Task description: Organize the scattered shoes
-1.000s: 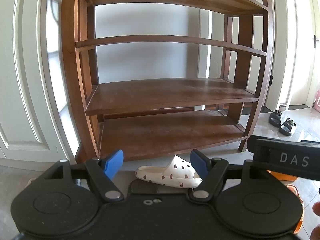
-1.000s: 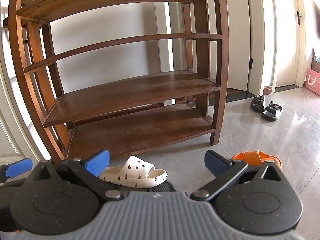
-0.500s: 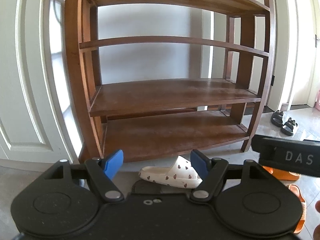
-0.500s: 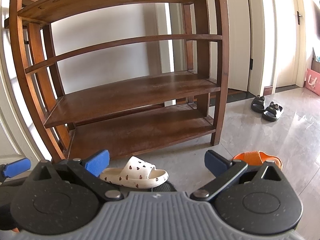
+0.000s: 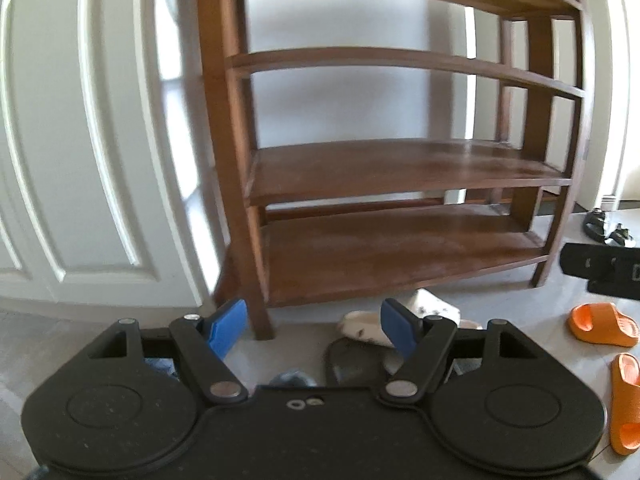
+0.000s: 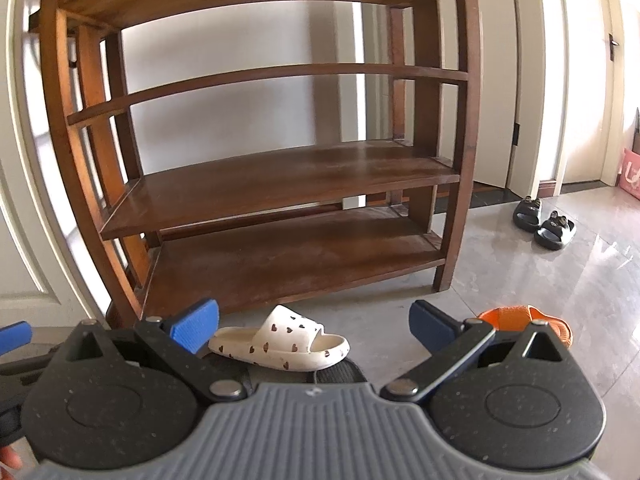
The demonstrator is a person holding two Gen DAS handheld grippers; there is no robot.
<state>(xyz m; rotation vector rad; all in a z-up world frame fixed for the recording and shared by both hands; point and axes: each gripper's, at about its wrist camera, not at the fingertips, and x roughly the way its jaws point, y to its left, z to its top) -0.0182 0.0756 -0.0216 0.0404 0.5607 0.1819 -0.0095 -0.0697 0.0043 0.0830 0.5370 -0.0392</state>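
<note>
A white slipper with dark hearts lies on the grey floor in front of the empty wooden shoe rack; it shows partly behind a finger in the left wrist view. A dark slipper lies just near it. Two orange slippers lie to the right; one shows in the right wrist view. My left gripper is open and empty. My right gripper is open and empty, above the white slipper.
A pair of black sandals sits on the floor by the doorway at right. A white panelled door stands left of the rack. A pink bag is at the far right edge. The right gripper's body shows at right.
My left gripper has swung left, so the rack sits further right and more of the white door shows. The right gripper has barely moved. Both stay open.
</note>
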